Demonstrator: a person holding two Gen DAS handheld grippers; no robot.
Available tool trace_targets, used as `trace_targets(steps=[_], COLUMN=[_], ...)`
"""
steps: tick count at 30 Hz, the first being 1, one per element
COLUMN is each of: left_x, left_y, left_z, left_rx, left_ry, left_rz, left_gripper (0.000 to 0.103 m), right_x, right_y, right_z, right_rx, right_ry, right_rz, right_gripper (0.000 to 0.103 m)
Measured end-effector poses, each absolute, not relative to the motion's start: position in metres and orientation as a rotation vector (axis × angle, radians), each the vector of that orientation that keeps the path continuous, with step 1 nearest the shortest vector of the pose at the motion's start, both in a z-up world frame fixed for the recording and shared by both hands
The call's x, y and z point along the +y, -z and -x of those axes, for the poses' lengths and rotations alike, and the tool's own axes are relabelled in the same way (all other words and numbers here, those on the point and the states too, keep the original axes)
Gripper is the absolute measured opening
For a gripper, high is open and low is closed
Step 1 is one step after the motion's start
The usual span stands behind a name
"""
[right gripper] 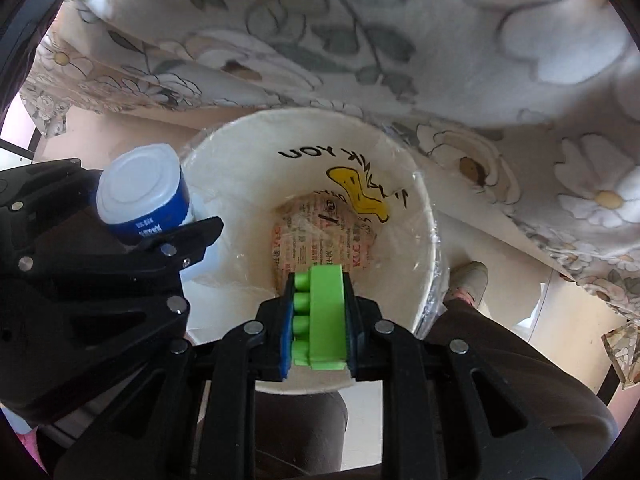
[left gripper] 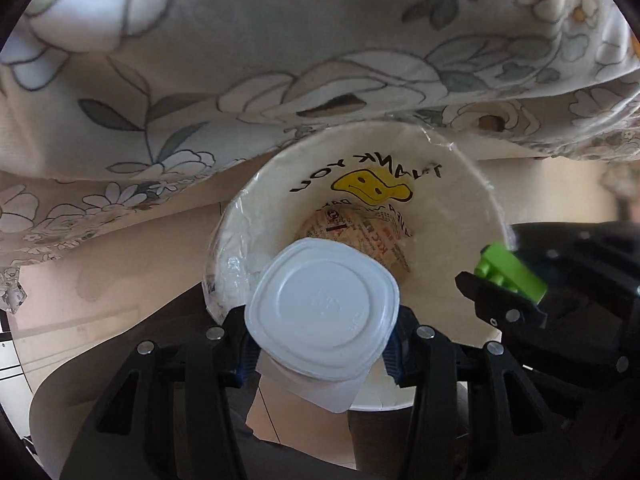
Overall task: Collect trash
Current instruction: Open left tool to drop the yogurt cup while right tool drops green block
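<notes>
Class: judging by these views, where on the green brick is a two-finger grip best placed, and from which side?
Across the green brick's two broad flat faces, coming from above. The right gripper already clamps it this way over the bin; the flat faces suit the pads better than the studded side.

Both wrist views look straight down, close above shared bin [left gripper: 460, 208]

A white bin [right gripper: 424, 216] with a yellow duck print, a green block [right gripper: 320, 316], a floral cloth [right gripper: 360, 40].
</notes>
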State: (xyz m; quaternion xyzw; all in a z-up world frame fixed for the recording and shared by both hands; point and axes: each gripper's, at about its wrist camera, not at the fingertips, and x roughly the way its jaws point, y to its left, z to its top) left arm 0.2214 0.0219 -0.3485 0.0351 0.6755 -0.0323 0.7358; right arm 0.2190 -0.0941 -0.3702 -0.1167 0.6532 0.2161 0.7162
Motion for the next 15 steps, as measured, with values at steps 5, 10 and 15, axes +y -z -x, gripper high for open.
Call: trace_targets(steps=[5,10,15], left_x=[0.026,0.022,0.022], left_y=[0.376,0.397,0.408], left_z=[-0.231,-0.236,-0.239], left_rx=[1.543,1.568,1.585], left_ry=[0.084,0.100,0.109], left_rz=[-0.036,-0.044,-0.040], left_gripper=[0.051,0.051,0.052], right_x=[-0.096,-0.095,-0.087], right_y=[0.396,0.424,0.437], right_z=[-0.224,-0.227,-0.230], right_rx=[1.469,1.509,1.519], right_ry=[-0.483,-0.469,-0.478], right_rz=[0.269,0.284,0.327], right_gripper=[0.022,0.022,0.022])
